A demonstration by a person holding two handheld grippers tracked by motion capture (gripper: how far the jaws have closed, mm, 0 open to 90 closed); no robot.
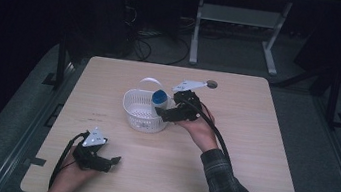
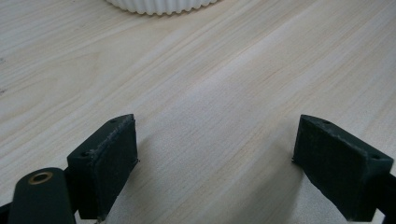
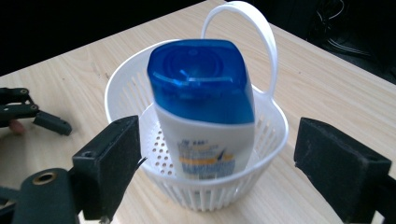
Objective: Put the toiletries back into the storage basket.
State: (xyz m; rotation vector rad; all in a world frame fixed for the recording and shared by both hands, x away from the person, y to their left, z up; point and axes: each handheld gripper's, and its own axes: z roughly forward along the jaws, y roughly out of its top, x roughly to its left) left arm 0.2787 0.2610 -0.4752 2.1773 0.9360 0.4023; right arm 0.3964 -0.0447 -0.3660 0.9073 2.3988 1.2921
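A white perforated basket (image 1: 139, 113) with a hoop handle stands mid-table. Inside it a white bottle with a blue cap (image 1: 160, 97) stands cap up, against the basket's right side. My right gripper (image 1: 165, 114) hovers just right of the basket, and its jaws are open. In the right gripper view the bottle (image 3: 205, 107) and the basket (image 3: 122, 88) lie just beyond my right gripper (image 3: 219, 156), whose pads touch neither. My left gripper (image 1: 116, 159) rests open near the table's front left. In its own view my left gripper (image 2: 215, 158) frames bare wood, and the basket's base (image 2: 159, 5) is far ahead.
The light wooden table (image 1: 251, 153) has a small dark round cap (image 1: 212, 84) near its far edge. A desk frame (image 1: 197, 29) stands on the floor behind. My left gripper (image 3: 32, 114) also appears to the left in the right gripper view.
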